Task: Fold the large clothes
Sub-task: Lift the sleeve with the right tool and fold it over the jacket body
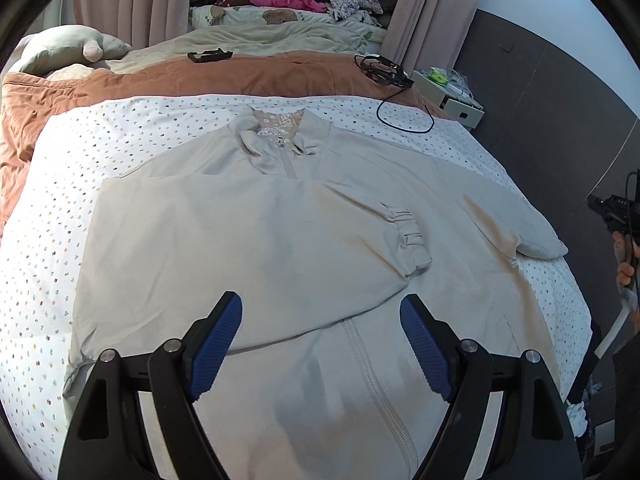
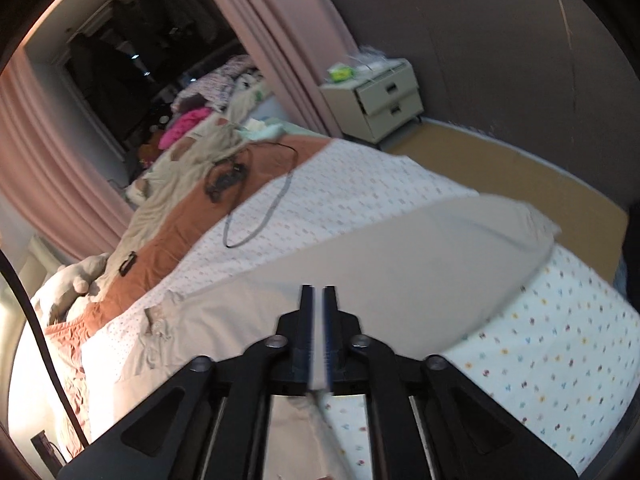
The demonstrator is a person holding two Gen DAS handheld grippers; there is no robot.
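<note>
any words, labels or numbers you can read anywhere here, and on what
None can be read.
Black device in the person's hand at the right edge of the left wrist view: pale marks, too small to read.
Lining inside the jacket collar: a printed pattern, no legible words.
Green item on the nightstand: too blurred to show any text.

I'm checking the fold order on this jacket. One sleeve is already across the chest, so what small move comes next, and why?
Probably take the right gripper to the far sleeve that lies spread toward the bed's edge: its jaws are nearly together with nothing between them, while the other sleeve's cuff already rests on the jacket.
</note>
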